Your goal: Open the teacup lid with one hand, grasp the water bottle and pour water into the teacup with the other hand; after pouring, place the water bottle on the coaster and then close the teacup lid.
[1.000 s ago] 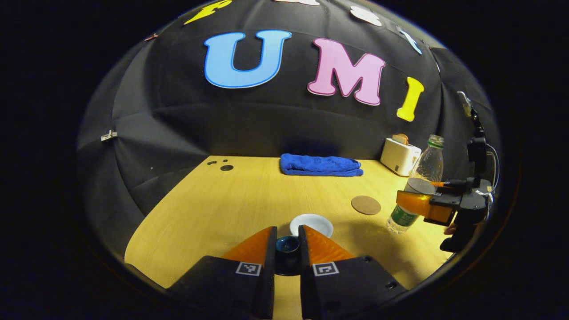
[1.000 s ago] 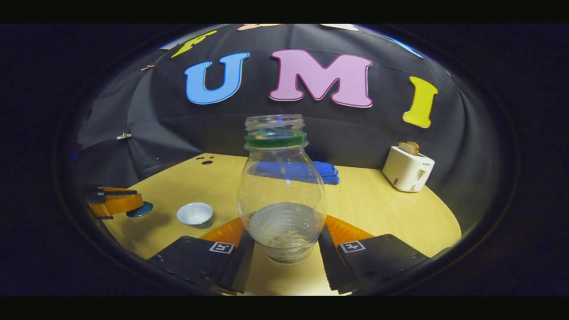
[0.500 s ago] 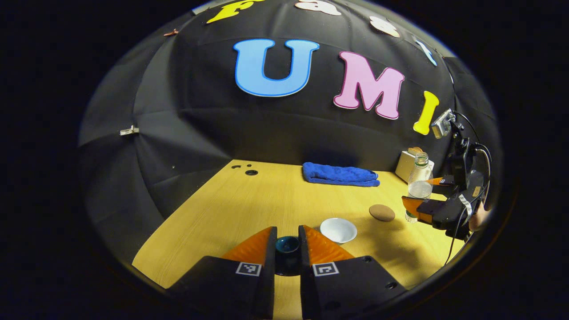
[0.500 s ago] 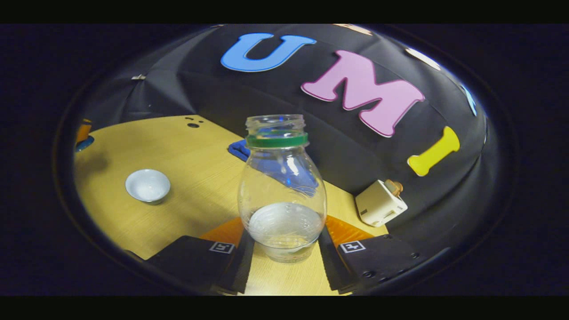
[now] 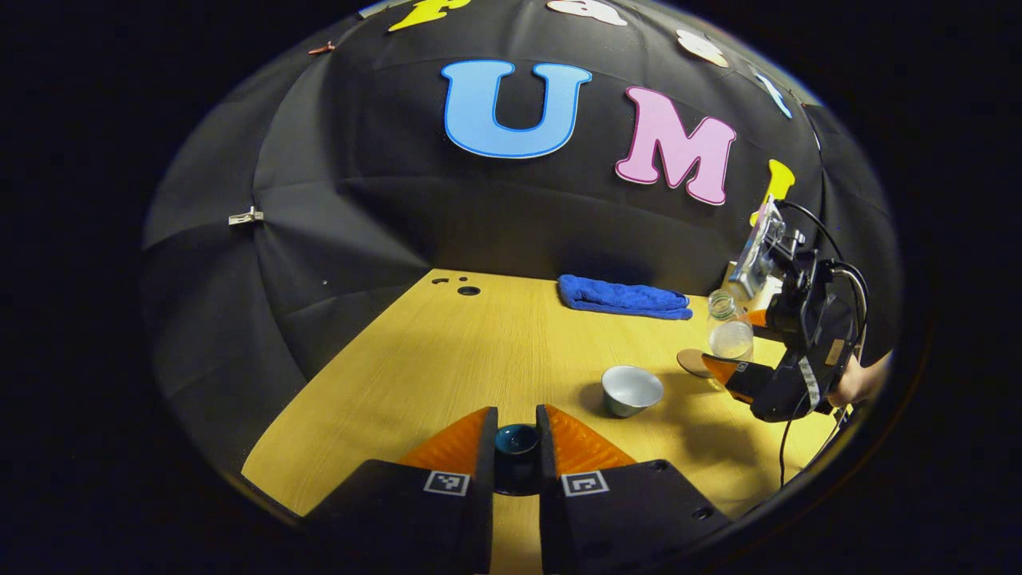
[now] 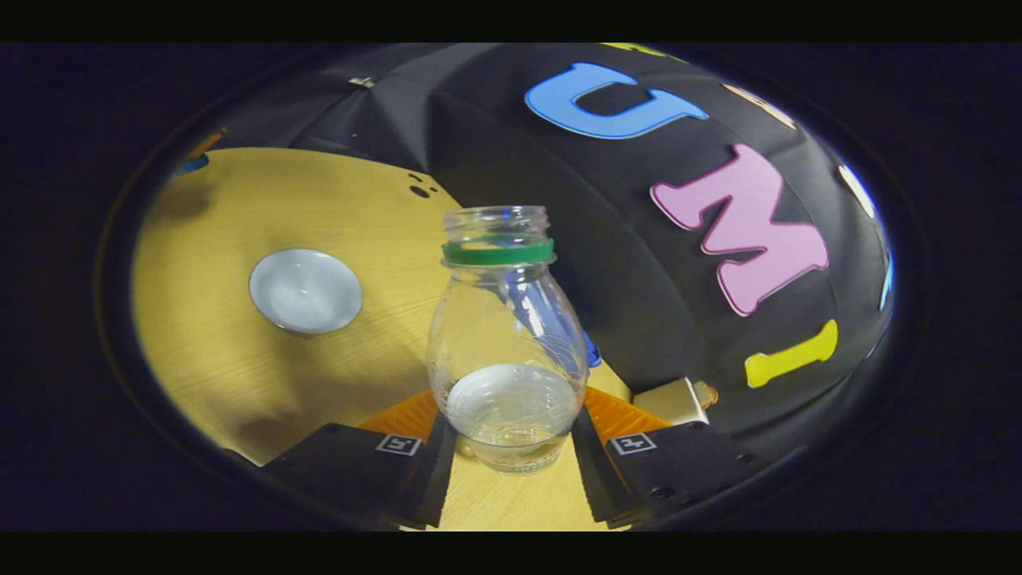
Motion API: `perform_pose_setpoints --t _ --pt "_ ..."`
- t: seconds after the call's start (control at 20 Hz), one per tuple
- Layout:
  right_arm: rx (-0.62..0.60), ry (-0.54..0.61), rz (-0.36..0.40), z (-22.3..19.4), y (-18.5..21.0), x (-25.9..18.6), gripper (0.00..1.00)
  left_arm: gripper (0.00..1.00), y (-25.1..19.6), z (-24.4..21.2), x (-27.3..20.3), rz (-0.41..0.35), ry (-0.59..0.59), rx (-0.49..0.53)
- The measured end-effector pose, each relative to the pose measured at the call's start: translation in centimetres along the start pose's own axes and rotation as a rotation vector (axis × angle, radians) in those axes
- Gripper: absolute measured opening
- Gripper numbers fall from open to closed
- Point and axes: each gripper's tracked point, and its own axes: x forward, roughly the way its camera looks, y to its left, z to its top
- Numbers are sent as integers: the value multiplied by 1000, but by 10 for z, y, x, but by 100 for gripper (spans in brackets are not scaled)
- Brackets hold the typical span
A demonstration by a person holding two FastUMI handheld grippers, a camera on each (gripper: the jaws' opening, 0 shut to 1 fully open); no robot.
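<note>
Water bottle (image 6: 506, 351): clear plastic, uncapped, green neck ring, a little water in its base. Clamped at the lower body between both fingers of the right gripper (image 6: 508, 435), neck pointing forward from it, held tilted above the wooden table (image 6: 200, 239).

Teacup (image 6: 305, 290): pale bowl, uncovered, standing on the table ahead and to the left of the right gripper; from the left gripper view it (image 5: 631, 390) sits ahead and to the right of the left gripper (image 5: 516, 447).

Teacup lid (image 5: 516, 441): dark teal, pinched between both fingers of the left gripper, clear of the cup.

Coaster (image 5: 693, 361): brown disc, flat on the table just below the bottle (image 5: 728, 329) and the right gripper (image 5: 746, 363), partly hidden by them.

Blue towel (image 5: 623, 296): folded, far ahead of the left gripper by the booth wall.

Toaster (image 6: 672, 402): white, just beyond the right gripper's right finger.
</note>
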Motion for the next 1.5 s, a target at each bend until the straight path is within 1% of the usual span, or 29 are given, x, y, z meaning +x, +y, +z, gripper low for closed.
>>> perform_pose_setpoints --t 0.05,0.2,0.25,0.3,0.35,0.4,0.45,0.5,0.65,0.75,0.8,0.85,0.9,0.95,1.05,1.1,1.15,1.2,1.25,1.3,1.4,1.45,1.5 --pt "-31 -5 -2 3 1 2 70 28 0 0 2 -2 0 -3" --pt "-105 -1 -12 3 3 12 70 27 8 -3 4 -2 1 -17" --pt "-128 -2 -17 3 3 15 70 24 12 -6 6 0 9 -34" --pt "-153 0 -20 3 4 13 70 24 14 -7 7 2 14 -44" --pt "-178 4 -23 2 4 13 70 28 18 -9 7 6 14 -42" --pt "-199 7 -28 1 4 14 70 24 22 -8 7 9 14 -34" --pt "-220 8 -32 0 3 15 70 24 25 -7 6 11 14 -23" --pt "-244 3 -39 0 3 18 70 28 28 -7 6 13 16 -9" --pt "-315 -19 -62 2 2 21 70 28 36 0 7 24 10 25" --pt "-373 -31 -76 9 0 31 70 28 40 8 7 22 1 32" --pt "-403 -31 -90 10 -2 33 70 24 43 10 6 20 -4 31" --pt "-437 -26 -100 9 -2 32 70 24 44 11 5 20 -6 28" --pt "-459 -25 -103 7 -2 31 70 24 46 11 4 22 -9 26" --pt "-473 -23 -99 7 -2 33 70 27 47 12 3 25 -10 25" --pt "-502 -21 -99 8 -4 34 70 28 46 12 2 23 -8 22" --pt "-518 -20 -100 7 -4 34 65 24 46 9 2 23 -3 19" --pt "-533 -21 -101 7 -3 35 70 28 46 7 2 22 1 15" --pt "-547 -23 -101 7 -3 35 70 24 47 5 3 22 4 11" --pt "-566 -26 -101 7 -3 35 70 24 46 3 4 21 7 7" --pt "-587 -30 -95 6 -2 36 70 28 47 2 2 20 10 3" --pt "-625 -48 -92 10 -1 35 70 28 46 -1 0 17 12 -2" --pt "-644 -59 -92 11 1 35 70 24 47 -4 -1 19 12 2" --pt "-663 -67 -92 13 3 36 70 28 48 -6 -2 20 15 7"
